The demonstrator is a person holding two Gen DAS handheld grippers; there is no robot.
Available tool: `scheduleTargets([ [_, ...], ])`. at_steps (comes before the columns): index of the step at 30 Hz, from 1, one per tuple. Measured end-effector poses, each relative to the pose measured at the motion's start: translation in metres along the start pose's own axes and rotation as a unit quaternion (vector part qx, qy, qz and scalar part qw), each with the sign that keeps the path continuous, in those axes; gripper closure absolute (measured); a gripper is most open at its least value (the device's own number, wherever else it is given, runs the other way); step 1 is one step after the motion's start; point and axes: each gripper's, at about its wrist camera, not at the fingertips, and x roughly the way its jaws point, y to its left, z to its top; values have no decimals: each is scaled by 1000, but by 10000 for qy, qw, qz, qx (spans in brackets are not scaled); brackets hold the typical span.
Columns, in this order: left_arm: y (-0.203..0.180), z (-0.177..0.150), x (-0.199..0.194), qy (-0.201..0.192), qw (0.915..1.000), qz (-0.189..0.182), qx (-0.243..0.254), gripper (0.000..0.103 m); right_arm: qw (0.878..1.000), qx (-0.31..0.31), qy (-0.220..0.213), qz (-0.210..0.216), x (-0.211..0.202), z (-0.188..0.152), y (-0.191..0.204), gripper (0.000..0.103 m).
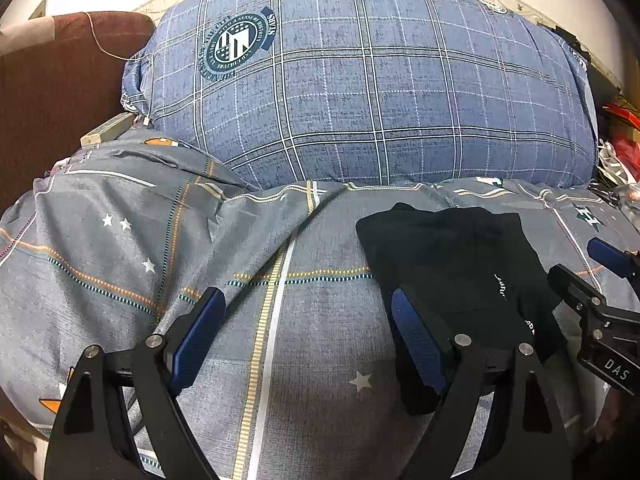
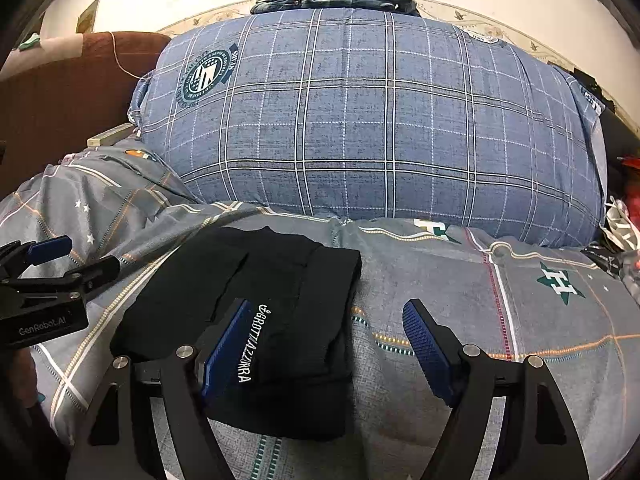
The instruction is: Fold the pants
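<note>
at lower centre, pants (image 2: 256,320) lie folded compact on the bedspread (image 2: 480,320) (apparently finished); left gripper (image 1: 308,332) and right gripper (image 2: 324,340) spread wide, empty.

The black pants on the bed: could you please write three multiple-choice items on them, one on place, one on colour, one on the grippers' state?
1. Where do the black pants lie?
A. On the grey bedspread
B. On top of the blue plaid pillow
C. On the brown sofa

2. What colour is the lettering on the pants?
A. Red
B. White
C. Yellow

3. How do the left gripper and right gripper stand?
A. Both shut on the pants
B. One shut, one open
C. Both open, gripping nothing

Answers: 1 A, the folded pants rest on the bedspread in front of the pillow. 2 B, white letters show on the black cloth. 3 C, both pairs of pads stand wide apart.
</note>
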Motion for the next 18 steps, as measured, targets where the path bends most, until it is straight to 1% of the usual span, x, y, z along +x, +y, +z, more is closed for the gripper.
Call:
scheduleTargets([
  [9, -1, -2, 3, 71, 10000, -48, -5, 17, 9997, -15, 251, -65, 10, -1, 3, 24],
  [18, -11, -6, 4, 80, 9996, -137, 236, 17, 9991, 33, 377, -196, 14, -2, -3, 24],
])
